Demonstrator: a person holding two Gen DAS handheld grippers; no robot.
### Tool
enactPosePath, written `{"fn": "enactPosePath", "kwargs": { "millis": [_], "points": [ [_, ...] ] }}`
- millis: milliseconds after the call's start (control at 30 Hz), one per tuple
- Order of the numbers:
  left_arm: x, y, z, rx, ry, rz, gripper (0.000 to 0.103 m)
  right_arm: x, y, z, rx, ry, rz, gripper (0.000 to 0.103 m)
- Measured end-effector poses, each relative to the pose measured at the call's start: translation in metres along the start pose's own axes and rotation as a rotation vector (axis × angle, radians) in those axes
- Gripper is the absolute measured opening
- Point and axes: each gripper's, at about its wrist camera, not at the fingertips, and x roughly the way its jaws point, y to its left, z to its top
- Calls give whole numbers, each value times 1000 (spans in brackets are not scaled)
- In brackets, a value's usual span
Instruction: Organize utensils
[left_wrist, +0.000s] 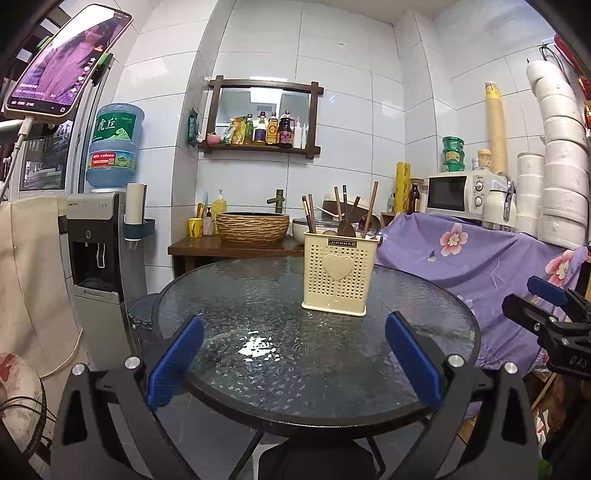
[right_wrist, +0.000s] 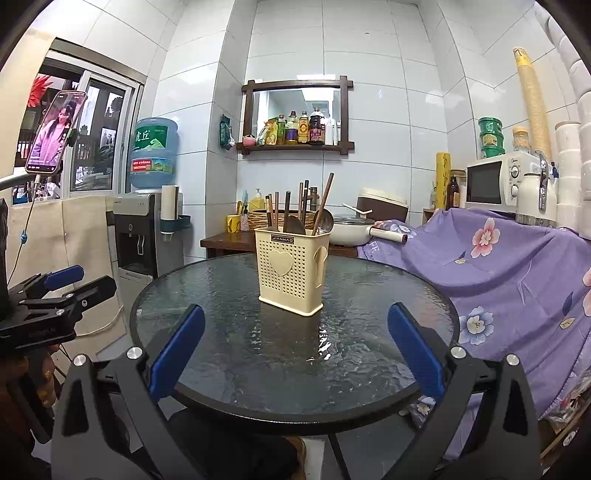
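A cream perforated utensil holder (left_wrist: 337, 274) with a heart on its front stands upright on the far half of the round glass table (left_wrist: 258, 295). It holds several chopsticks and spoons (left_wrist: 345, 216), handles up. In the right wrist view the holder (right_wrist: 291, 271) stands at the table's middle. My left gripper (left_wrist: 293, 332) is open and empty, over the near part of the table. My right gripper (right_wrist: 295, 326) is open and empty, also short of the holder. Each gripper shows at the edge of the other's view, the right one (left_wrist: 546, 302) and the left one (right_wrist: 66, 284).
A purple floral cloth (left_wrist: 480, 258) covers furniture right of the table, with a microwave (left_wrist: 458, 192) on it. A water dispenser (left_wrist: 99, 240) stands at the left. Behind is a wooden counter with a woven basin (left_wrist: 253, 227) and pots. A phone (left_wrist: 70, 59) hangs on a stand, upper left.
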Motion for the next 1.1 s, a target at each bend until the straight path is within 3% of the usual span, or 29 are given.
{"fn": "enactPosePath", "kwargs": {
  "millis": [367, 833, 1000, 1100],
  "points": [
    [2, -2, 1, 6, 13, -13, 97, 5, 4, 1, -4, 10, 1, 98],
    [-2, -2, 4, -4, -18, 43, 97, 7, 5, -1, -5, 18, -1, 98],
    [2, -1, 5, -18, 7, 13, 97, 9, 8, -2, -6, 23, -3, 98],
    [4, -3, 3, 0, 12, 31, 97, 10, 9, -3, -11, 28, -6, 98]
  ]
}}
